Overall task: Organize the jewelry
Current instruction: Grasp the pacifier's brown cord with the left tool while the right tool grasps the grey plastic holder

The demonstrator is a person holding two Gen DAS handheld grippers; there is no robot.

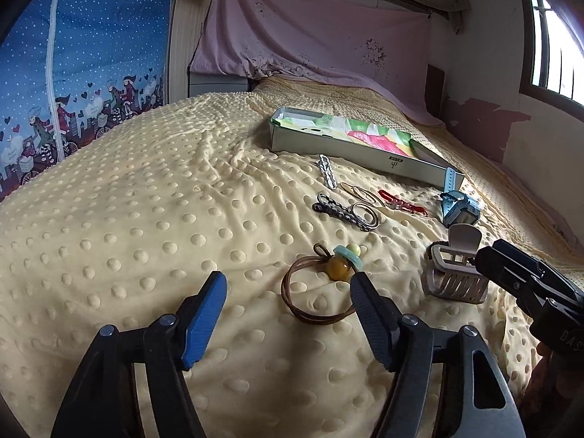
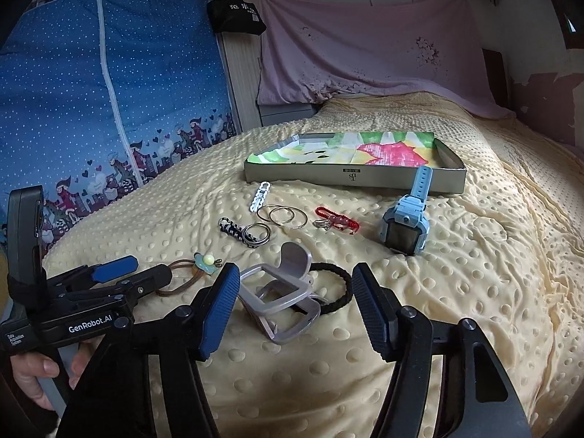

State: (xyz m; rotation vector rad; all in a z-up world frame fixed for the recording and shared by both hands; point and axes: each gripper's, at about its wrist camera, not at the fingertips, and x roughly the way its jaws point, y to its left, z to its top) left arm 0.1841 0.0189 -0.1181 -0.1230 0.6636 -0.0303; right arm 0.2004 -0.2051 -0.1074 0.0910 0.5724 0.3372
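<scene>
Brown elastic hair tie (image 1: 321, 292) is seen between the spread, empty jaws of the left gripper (image 1: 288, 292); a snag on the dotted blanket (image 1: 127, 219) is risked. Beige claw clip (image 2: 281, 299) is framed by the spread right gripper (image 2: 292, 292); slipping is possible. Beyond both jaws, the shallow box (image 2: 328, 177) is seen holding only patterned paper.

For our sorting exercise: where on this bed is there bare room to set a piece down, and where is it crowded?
Bare blanket lies left of the white clip and the brown hair tie, toward the blue curtain. More lies right of the blue watch. It is crowded from the box down to the claw clip.
</scene>
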